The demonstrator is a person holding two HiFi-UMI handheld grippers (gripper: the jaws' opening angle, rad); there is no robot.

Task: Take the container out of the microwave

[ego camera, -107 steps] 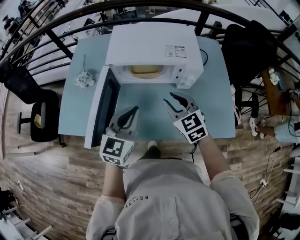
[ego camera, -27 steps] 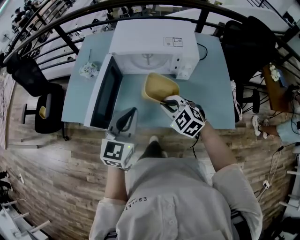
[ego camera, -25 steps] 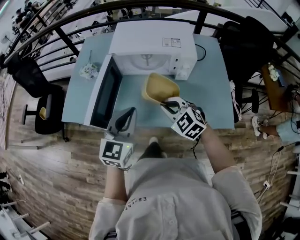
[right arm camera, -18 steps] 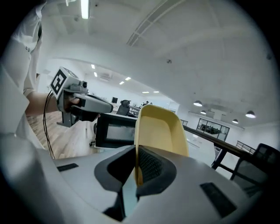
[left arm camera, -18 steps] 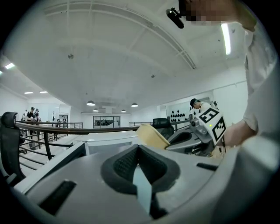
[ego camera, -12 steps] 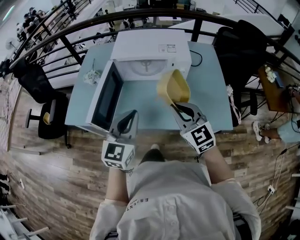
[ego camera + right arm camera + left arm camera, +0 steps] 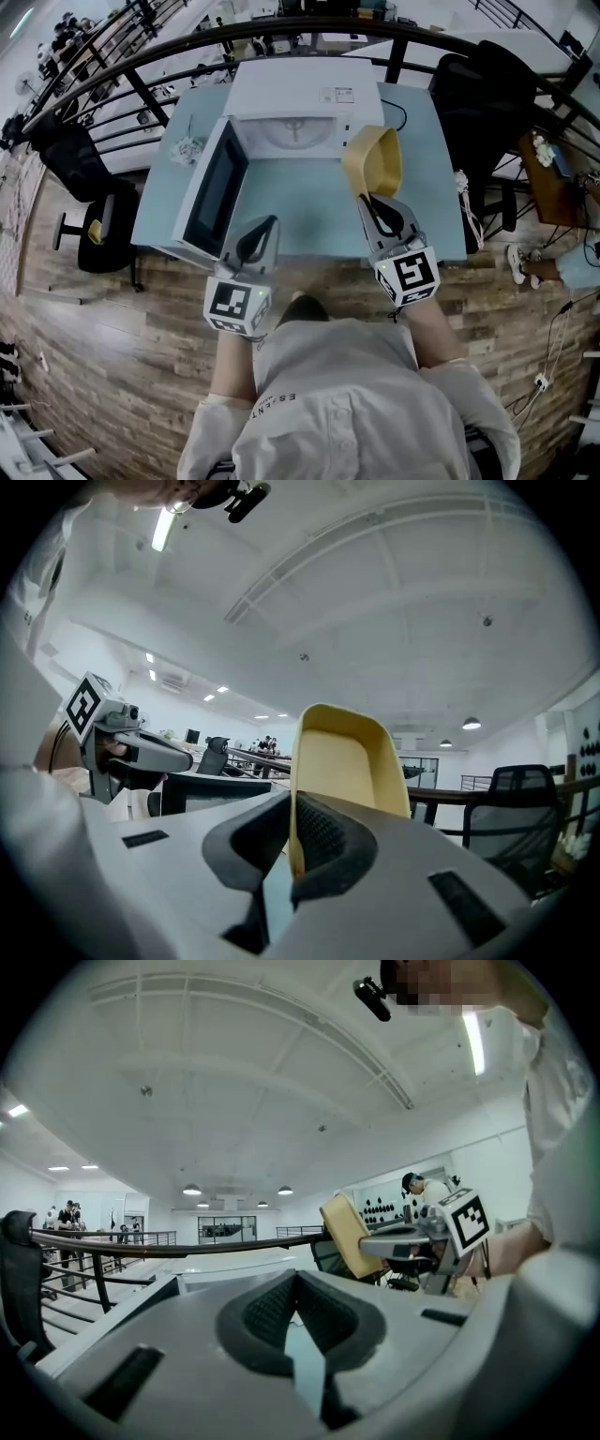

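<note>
Person: pale shirt (image 7: 337, 394) is nearest the camera, with one forearm leading out to each gripper.
Left gripper (image 7: 262, 230): jaws are together with nothing between the pads. It is held over the near edge of the tabletop and points toward the open door.
Right gripper (image 7: 372, 202): clamped on the near rim of the container. Its jaws have just been closing further, with that rim between the pads (image 7: 319, 832).
Container (image 7: 373, 159): yellow and shallow, tipped up on edge directly ahead of the right gripper. It is held in the air above the tabletop, outside the microwave, in front of its control-panel end.
Tabletop (image 7: 291, 202): pale blue, lying under and beyond both grippers.
Microwave (image 7: 305, 84): white, beyond both grippers.
Door (image 7: 211, 192): swung open, ahead of the left gripper and to its outer side.
Turntable (image 7: 295, 133): visible in the cavity, ahead of and between the two grippers.
Pale bundle (image 7: 187, 148): small, on the tabletop beyond the door, well to the outer side of the left gripper.
Chair (image 7: 478, 89): black, beyond the right gripper on its outer side, off the tabletop.
Railing (image 7: 281, 26): dark and curved, farthest back behind the microwave.
</note>
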